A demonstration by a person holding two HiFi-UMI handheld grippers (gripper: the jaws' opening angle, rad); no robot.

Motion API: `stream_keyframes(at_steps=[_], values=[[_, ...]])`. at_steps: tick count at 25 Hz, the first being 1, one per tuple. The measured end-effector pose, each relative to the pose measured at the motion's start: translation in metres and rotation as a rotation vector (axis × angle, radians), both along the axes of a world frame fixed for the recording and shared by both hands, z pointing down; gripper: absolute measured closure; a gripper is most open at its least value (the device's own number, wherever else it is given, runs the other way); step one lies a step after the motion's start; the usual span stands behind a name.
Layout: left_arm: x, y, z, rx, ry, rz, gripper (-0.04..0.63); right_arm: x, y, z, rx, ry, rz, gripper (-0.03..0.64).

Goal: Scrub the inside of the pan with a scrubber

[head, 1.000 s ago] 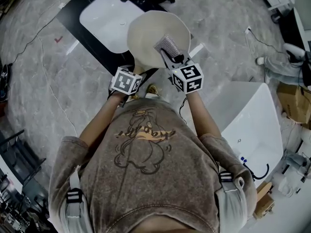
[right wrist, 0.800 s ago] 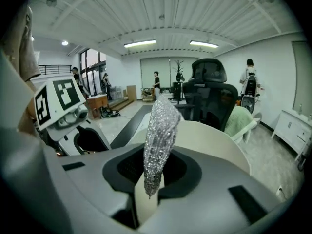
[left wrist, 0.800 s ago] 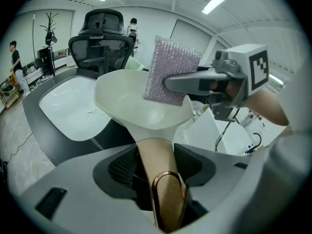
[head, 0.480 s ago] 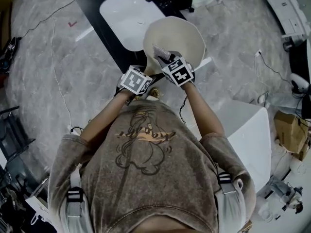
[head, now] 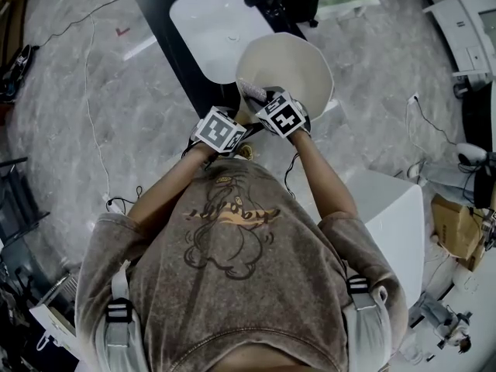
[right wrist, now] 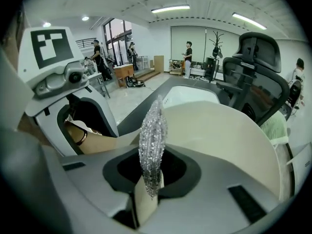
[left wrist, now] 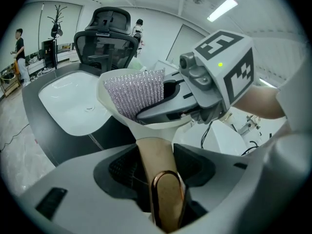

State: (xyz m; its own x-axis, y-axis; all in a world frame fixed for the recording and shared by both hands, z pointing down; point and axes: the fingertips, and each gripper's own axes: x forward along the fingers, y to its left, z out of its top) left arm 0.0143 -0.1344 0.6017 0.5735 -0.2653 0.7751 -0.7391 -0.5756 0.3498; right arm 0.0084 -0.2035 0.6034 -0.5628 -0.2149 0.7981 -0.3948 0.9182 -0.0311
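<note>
A cream pan [head: 291,68] is held up over the black counter by its tan handle [left wrist: 157,160]. My left gripper [left wrist: 160,172] is shut on that handle, close to its copper-ringed end. A silvery mesh scrubber [right wrist: 152,138] stands edge-on between the jaws of my right gripper [right wrist: 150,179], which is shut on it. From the head view the scrubber [head: 253,91] rests inside the pan at its near left side, next to the handle's root. The left gripper view shows the scrubber [left wrist: 135,91] against the pan's inner wall [left wrist: 146,123], with the right gripper [left wrist: 161,104] behind it.
A white sink basin [head: 211,23] is set in the black counter [head: 174,49] beyond the pan. A black office chair [left wrist: 106,38] stands behind the sink. A white cabinet [head: 399,223] is to my right; cables [head: 89,107] run across the marbled floor. People stand far off.
The right gripper has come down and toward me with the scrubber, from the pan's middle to its near left side by the handle. The left gripper keeps its hold on the handle.
</note>
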Motion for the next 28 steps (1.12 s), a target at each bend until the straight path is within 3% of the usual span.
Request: stream_keyframes(at_steps=[6, 14, 28], values=[[0.001, 0.001, 0.001, -0.012, 0.022, 0.005, 0.348, -0.01, -0.003, 0.005, -0.056, -0.016, -0.037, 0.538], [0.001, 0.0, -0.001, -0.016, 0.036, 0.016, 0.347, -0.026, -0.046, 0.015, -0.038, 0.013, -0.005, 0.538], [0.005, -0.001, -0.001, -0.03, 0.075, 0.012, 0.345, -0.005, -0.143, 0.02, 0.082, 0.091, 0.174, 0.541]])
